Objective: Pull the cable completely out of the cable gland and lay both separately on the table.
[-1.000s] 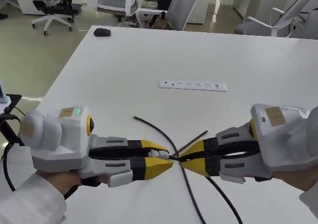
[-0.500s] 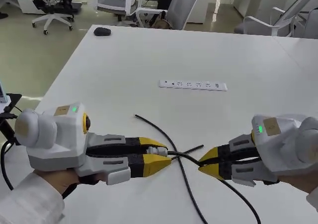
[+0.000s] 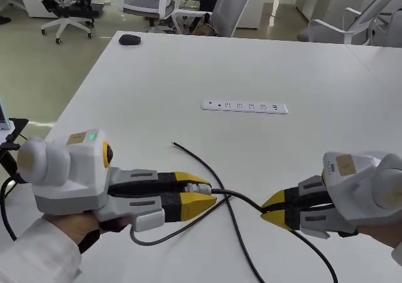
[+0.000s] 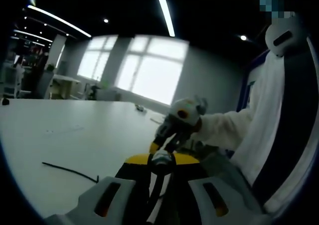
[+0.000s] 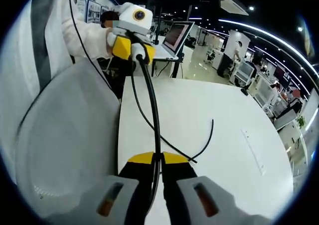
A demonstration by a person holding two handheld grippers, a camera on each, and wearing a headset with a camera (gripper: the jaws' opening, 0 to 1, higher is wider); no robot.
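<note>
Both tips face each other, low over table [image 3: 251,63] | left gripper [image 3: 200,195]: jaws clamped on cable gland [image 3: 201,188] | right gripper [image 3: 271,209]: jaws pinching black cable [image 3: 242,198] (spans between them; slack lies on table)

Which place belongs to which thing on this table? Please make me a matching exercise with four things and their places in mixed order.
Things:
1. cable gland
2. cable
3. power strip
4. mouse

Places:
A. at the far corner of the table
B. flat at the table's middle
C. in the jaws of the left gripper
D. stretched from the gland to the right gripper

Pairs: 1-C, 2-D, 3-B, 4-A
</note>
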